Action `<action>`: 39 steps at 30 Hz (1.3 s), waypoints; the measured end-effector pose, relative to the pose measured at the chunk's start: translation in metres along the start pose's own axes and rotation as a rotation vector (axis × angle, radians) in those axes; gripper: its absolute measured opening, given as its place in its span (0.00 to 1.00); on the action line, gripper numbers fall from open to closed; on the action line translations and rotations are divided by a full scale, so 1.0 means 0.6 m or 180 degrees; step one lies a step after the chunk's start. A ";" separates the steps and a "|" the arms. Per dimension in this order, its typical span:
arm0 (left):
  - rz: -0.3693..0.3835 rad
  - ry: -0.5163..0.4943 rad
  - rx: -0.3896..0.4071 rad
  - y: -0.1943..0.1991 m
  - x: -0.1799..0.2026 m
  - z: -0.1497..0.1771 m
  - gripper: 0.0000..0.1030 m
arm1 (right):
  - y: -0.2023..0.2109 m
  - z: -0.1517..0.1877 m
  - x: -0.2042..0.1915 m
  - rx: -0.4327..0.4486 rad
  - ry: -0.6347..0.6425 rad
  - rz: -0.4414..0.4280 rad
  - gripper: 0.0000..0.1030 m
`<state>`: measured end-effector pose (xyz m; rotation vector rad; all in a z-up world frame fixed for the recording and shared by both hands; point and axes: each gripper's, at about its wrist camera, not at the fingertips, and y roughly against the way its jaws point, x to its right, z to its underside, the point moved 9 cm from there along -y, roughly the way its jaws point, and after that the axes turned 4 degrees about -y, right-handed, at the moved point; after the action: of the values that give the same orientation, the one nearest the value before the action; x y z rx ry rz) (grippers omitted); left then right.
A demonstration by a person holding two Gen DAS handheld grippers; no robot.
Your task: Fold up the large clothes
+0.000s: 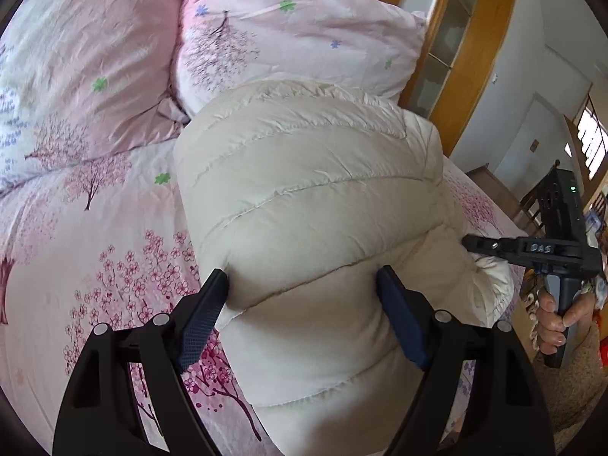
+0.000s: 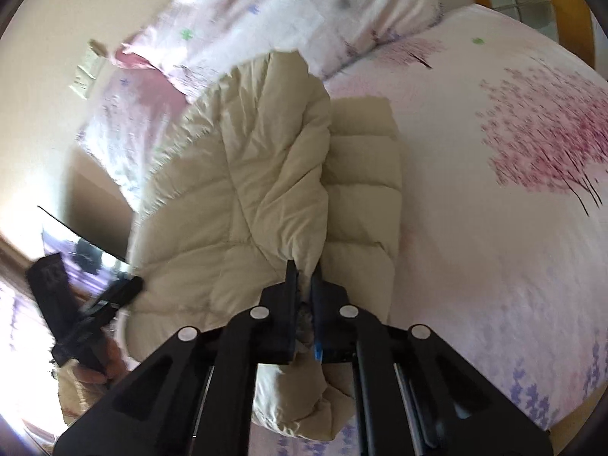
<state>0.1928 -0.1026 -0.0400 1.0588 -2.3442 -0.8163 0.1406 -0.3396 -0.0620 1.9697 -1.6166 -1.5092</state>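
Right wrist view blurred: right hand-held gripper (image 2: 304, 277) clenched on jacket (image 2: 243, 190) edge; left hand-held gripper (image 1: 304, 285) released.

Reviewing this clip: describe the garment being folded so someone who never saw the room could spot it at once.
Find the bed, covered in pink sheets printed with blossom trees. Below the two matching pillows lies a puffy quilted coat. It is the only plain cream thing there, ribbed with stitched seams, against all the flowered pink bedding.

Cream puffer jacket (image 1: 304, 190) on floral bed (image 1: 95, 266)
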 end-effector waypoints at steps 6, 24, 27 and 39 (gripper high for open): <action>-0.0131 -0.0217 -0.0136 -0.025 0.017 0.009 0.79 | -0.056 0.018 0.037 -0.0209 -0.0137 0.0227 0.08; -0.0187 0.0264 0.0076 -0.013 -0.074 -0.093 0.80 | -0.015 -0.196 -0.021 0.0157 -0.0519 -0.0604 0.67; -0.0325 0.0173 0.0029 -0.035 -0.074 -0.113 0.80 | -0.044 -0.206 -0.036 0.0093 -0.0515 -0.0643 0.55; -0.0393 0.0012 -0.0031 -0.067 -0.073 -0.125 0.80 | -0.061 -0.209 0.025 0.0296 -0.0537 0.0002 0.09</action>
<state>0.2854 -0.1150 -0.0186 1.2095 -2.2875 -0.8687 0.2587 -0.3913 -0.0364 1.9336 -1.7836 -1.6691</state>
